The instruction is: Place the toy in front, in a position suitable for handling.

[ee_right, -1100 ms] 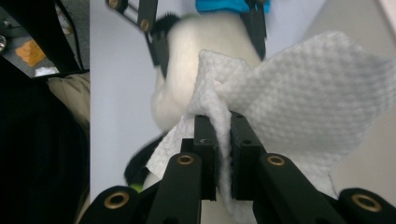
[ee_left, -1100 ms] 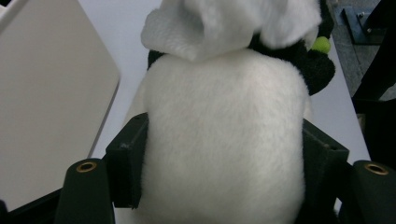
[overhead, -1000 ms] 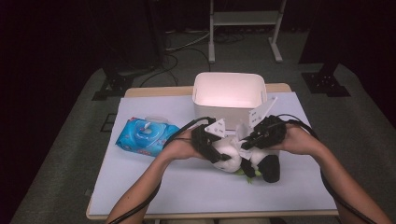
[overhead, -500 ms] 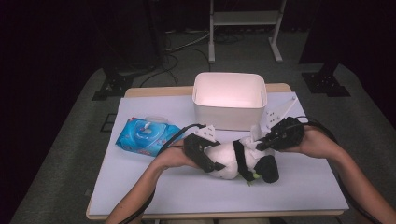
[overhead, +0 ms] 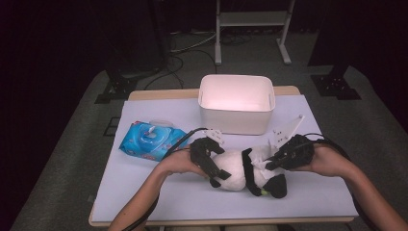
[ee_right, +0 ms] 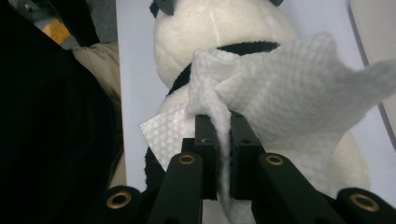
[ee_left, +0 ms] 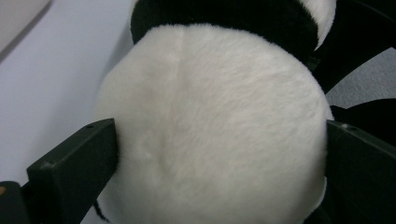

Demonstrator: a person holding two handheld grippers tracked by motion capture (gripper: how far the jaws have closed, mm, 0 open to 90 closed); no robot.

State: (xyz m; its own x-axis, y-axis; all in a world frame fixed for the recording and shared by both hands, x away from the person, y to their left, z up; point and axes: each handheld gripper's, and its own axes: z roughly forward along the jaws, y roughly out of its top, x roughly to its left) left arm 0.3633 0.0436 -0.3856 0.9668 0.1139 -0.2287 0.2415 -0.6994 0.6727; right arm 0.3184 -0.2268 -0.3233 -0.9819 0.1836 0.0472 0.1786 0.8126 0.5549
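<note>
Right gripper (ee_right: 218, 122) is pinching a white embossed wet wipe (ee_right: 289, 93) over the black-and-white plush panda (overhead: 245, 171) lying near the table's (overhead: 159, 192) front edge. Left gripper (overhead: 210, 161), jaws just opening wide around its rump, is risking the toy sliding under wiping.

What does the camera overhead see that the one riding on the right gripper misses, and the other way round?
The high view takes in the white bin, the blue wipes pack and the left gripper around the toy's white end. The right gripper view brings out the white wipe, with its dimpled weave, pinched between the right gripper jaws. Both share the panda plush lying on the table.
</note>
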